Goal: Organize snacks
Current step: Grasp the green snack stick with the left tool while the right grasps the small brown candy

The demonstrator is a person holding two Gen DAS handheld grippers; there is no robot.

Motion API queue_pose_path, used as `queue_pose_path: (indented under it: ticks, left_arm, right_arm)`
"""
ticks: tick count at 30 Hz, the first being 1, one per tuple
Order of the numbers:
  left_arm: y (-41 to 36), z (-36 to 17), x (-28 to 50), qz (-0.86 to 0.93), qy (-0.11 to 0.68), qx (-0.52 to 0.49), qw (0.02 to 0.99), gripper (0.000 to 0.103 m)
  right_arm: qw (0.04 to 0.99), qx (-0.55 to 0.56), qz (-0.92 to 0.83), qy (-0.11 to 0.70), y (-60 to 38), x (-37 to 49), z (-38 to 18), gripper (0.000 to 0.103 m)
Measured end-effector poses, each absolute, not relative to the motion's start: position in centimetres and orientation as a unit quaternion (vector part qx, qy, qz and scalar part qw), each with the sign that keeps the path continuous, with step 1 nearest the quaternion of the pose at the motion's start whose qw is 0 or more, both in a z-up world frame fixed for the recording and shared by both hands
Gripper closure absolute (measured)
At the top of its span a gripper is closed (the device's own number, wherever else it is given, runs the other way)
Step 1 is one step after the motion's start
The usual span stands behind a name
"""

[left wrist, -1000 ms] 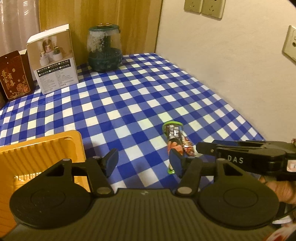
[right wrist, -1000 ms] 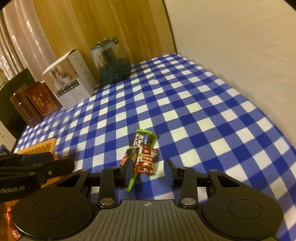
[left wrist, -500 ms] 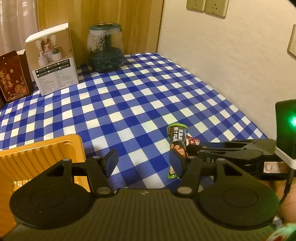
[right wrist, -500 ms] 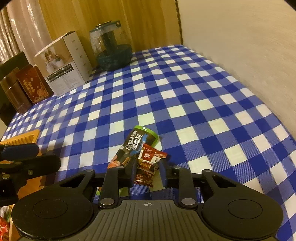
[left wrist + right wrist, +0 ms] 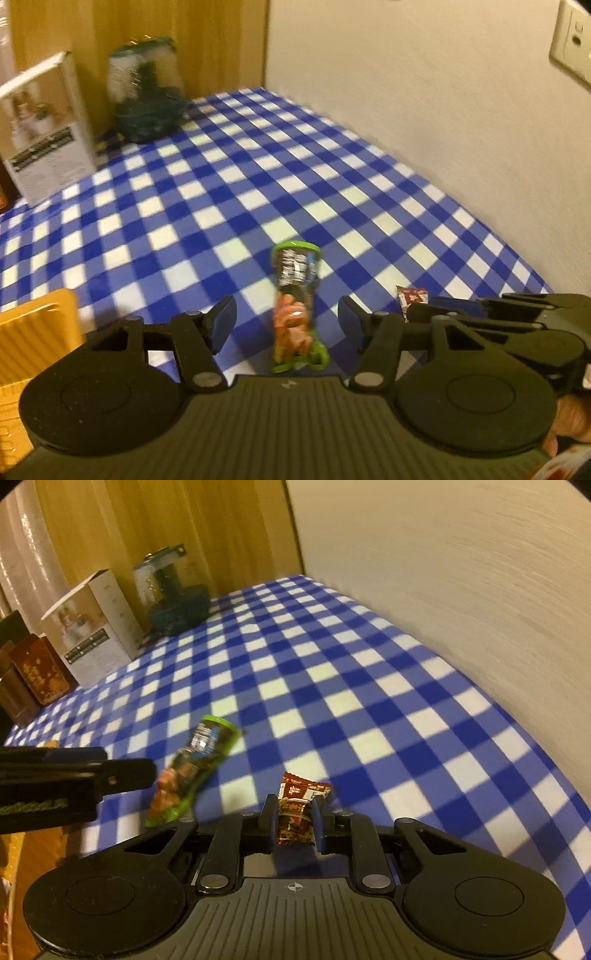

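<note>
- Pinching a small dark-red foil snack packet [image 5: 297, 812] between the two black fingers of the right tool [image 5: 294, 821], jaws just drawn in tight against both sides of the wrapper; packet standing clear of the cloth, top end poking out past the fingertips.
- Showing again in the left wrist view as a red corner [image 5: 412, 297] beyond the right tool [image 5: 428, 314], low on the right.
- Lying flat on the blue-and-white checked tablecloth of the table [image 5: 332, 686], just left of the red packet and apart from it: a long green-edged plastic snack pouch with dark print and orange contents [image 5: 188, 770].
- Framing that green pouch [image 5: 295, 306] from above, the left tool [image 5: 287, 320] held about half open, blue pads well off either side of the pouch, nothing gripped.
- Sitting at the lower left edge, a ribbed yellow plastic tray [image 5: 33, 332], only partly in view.
- Standing at the far end of the table against a wood-panelled wall: a white cardboard product box [image 5: 92, 627], a clear-domed dark-green jar [image 5: 173, 594], and a dark-red patterned box [image 5: 38, 672] further left.
- Blurred throughout, fine print unreadable.
</note>
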State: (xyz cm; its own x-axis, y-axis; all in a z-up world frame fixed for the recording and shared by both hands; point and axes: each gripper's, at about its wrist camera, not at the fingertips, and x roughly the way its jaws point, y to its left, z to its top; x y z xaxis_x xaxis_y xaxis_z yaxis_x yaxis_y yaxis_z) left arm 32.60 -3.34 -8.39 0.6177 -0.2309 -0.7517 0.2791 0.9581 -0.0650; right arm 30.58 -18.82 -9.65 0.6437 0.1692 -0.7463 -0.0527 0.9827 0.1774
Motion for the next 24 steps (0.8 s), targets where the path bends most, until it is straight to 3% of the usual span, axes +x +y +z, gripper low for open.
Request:
queue_pose_path:
  ticks: [11, 15, 20, 24]
  left_arm:
    - [-5.4, -11.1, 34.7, -0.133, 0.442, 0.058, 0.885, 0.045]
    - [-5.6, -11.7, 35.1, -0.132, 0.447, 0.058, 0.883, 0.045]
    - [-5.9, -12.4, 35.5, -0.129, 0.45, 0.05, 0.882, 0.054]
    - [-6.2, -12.6, 35.8, -0.126, 0.449, 0.053, 0.883, 0.055]
  right_arm:
    - [0.912, 0.029, 0.071, 0.404, -18.6, 30.3, -10.2, 0.082]
    - [0.91, -0.003, 0.072, 0.408, -17.9, 30.2, -10.8, 0.069]
    - [0.912, -0.015, 0.076, 0.403, -17.7, 30.2, -11.0, 0.069]
    - [0.912, -0.008, 0.075, 0.403, -17.9, 30.3, -11.0, 0.069]
